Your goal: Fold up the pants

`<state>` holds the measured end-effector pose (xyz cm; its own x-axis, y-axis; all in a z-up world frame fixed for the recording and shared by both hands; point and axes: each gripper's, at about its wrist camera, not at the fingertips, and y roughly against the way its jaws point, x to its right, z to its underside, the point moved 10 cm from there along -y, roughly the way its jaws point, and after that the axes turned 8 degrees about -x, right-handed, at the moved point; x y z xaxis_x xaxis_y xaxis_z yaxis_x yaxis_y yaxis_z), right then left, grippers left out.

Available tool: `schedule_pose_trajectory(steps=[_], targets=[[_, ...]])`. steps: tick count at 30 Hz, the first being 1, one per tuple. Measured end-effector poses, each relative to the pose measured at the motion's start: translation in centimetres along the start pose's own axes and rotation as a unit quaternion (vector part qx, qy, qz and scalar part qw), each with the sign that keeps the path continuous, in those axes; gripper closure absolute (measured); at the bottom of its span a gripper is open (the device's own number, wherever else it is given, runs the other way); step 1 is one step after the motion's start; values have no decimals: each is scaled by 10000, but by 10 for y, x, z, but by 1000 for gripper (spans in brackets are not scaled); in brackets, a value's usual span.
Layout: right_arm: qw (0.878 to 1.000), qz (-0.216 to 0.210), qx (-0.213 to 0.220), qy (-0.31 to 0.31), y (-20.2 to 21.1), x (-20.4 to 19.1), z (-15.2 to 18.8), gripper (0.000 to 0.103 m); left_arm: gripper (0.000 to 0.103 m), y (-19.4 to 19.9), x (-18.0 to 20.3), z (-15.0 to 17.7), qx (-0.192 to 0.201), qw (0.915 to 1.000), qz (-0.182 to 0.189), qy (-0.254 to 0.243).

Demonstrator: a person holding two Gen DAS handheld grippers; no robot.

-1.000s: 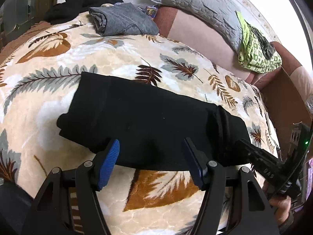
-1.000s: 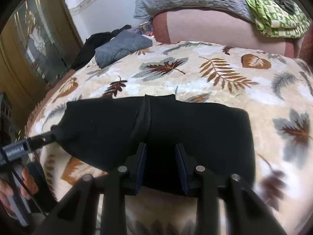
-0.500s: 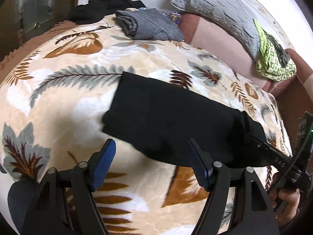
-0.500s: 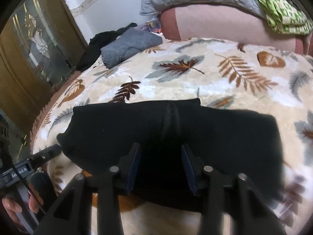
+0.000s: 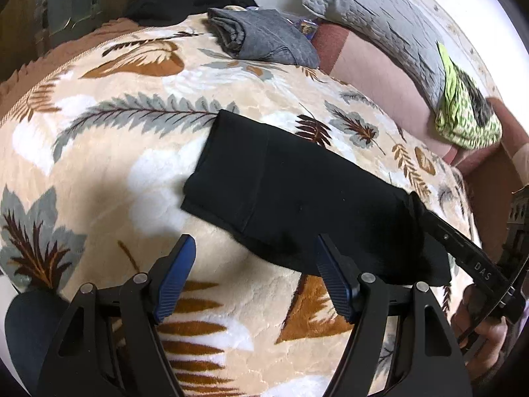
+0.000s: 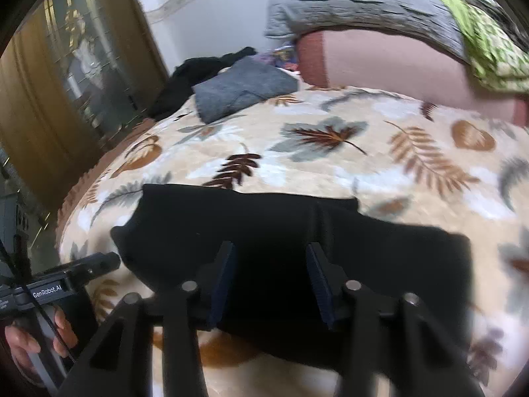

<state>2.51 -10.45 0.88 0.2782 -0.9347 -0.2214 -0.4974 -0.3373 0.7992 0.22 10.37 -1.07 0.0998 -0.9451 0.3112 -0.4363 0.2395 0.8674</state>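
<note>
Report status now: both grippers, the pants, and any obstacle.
Left gripper open, empty. Right gripper opening, nothing pinched. Black pants folded flat on blanket. No obstacle nearby.

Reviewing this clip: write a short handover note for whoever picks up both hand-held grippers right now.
Left hand-held gripper: open, nothing between its fingers, just off the near edge of the black pants.
Right hand-held gripper: jaws opening, over the pants, pads not pressing the cloth.
Pants: lie folded into a flat rectangle on the leaf-print blanket.
Also there: folded grey garment and a loose black garment at the far end.
Done: the pants look folded and released.
Left: probably one more fold or moving them to the folded pile; cannot tell which.
</note>
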Motion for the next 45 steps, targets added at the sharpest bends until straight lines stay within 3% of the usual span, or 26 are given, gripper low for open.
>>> schedule_pose_trajectory(steps=[6,12,20,30,40,45], targets=[[9953,-415,-210,846,-26,-47,-25,42,23,-1,-13,2,-53,9981,340,510],[9890,-751,-474,1180,-56,-74,-43,39,23,-18,-13,9,-362,9945,644,740],[9852,-936,-612,1297,-81,-91,-60,38,19,-24,-8,0,-313,9945,676,732],[9806,-947,-776,1530,-105,-101,-64,35,8,-30,-3,-2,-250,9969,532,519],[9564,-1248,-1336,2278,-139,-136,-61,34,1,-32,-2,-8,-199,9947,848,554],[9531,-1293,-1550,2254,-160,-141,-57,30,1,-34,-3,-12,-124,9939,933,580]])
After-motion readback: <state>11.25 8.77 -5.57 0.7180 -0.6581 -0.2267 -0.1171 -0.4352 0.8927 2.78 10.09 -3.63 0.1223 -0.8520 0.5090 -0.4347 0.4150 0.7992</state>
